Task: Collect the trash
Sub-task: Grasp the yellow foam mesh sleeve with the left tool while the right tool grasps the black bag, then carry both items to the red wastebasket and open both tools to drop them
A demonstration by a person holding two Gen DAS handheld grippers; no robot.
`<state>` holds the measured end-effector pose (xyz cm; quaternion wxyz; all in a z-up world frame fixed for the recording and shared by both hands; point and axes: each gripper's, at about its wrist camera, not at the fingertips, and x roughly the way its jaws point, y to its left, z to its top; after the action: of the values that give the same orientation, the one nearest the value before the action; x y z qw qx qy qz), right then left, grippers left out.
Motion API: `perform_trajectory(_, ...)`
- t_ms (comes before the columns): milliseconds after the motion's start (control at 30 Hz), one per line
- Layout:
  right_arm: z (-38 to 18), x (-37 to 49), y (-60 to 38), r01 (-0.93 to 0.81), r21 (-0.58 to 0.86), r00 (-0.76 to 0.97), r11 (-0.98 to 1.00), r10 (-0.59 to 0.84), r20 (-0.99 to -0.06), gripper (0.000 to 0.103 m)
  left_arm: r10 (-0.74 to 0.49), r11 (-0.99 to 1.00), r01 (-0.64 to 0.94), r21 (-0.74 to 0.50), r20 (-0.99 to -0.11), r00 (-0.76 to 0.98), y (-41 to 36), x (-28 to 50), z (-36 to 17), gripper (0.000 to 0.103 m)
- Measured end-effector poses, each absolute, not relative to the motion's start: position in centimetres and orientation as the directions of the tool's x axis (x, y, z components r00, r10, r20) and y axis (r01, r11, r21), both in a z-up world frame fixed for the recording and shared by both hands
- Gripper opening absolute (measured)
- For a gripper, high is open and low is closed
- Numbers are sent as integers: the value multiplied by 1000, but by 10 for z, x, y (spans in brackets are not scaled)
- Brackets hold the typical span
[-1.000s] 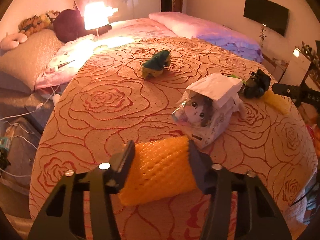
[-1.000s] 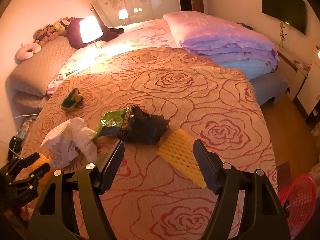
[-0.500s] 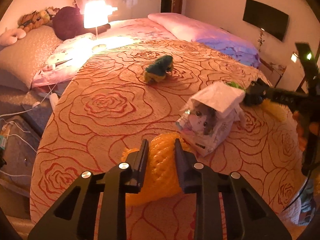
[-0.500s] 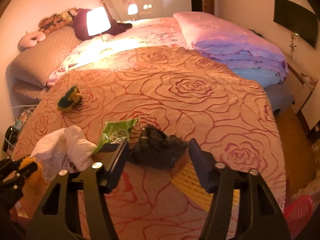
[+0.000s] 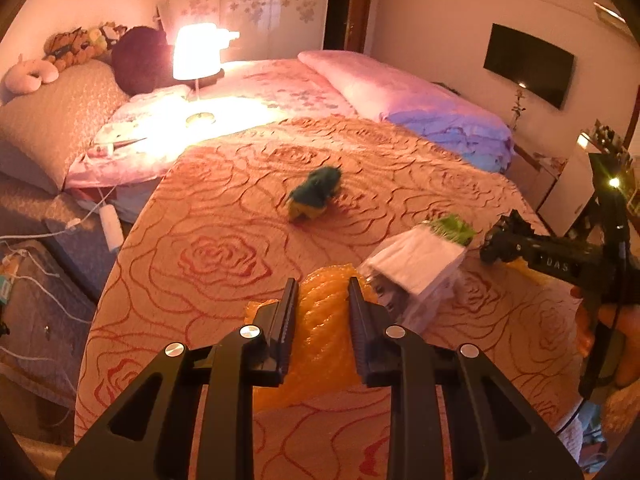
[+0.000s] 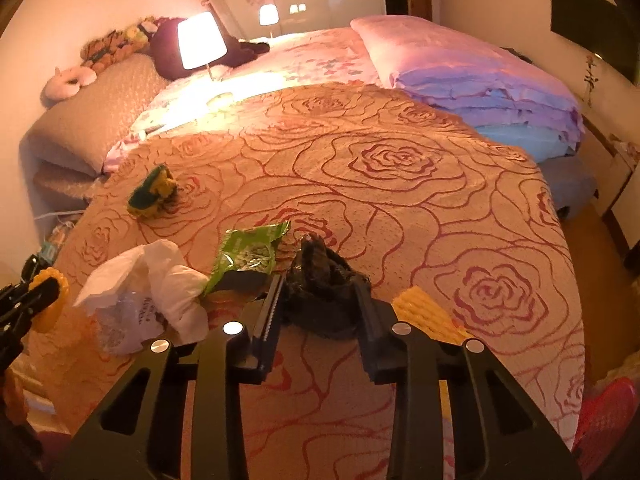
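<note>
Left tool [image 5: 321, 292] on squashed, perhaps foam-mesh, wrapper [image 5: 320, 328]

Red basket [image 6: 612, 408] blurred, cut off at edge.

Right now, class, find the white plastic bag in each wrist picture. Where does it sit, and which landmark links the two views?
Left wrist view: white plastic bag lies right of centre, just right of the left gripper.
Right wrist view: the bag lies lower left, left of the green wrapper.
Shared landmark: the lit lamp.
</note>
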<state>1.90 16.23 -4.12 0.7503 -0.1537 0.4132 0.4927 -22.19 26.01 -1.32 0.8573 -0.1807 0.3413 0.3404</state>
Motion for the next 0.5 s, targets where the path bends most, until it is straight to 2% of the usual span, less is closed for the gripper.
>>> perform_trajectory(500, -12, 31, 88, -780, 232, 270, 581, 647, -713, 33, 398, 810, -578, -98, -632, 665, 223, -174, 26, 23)
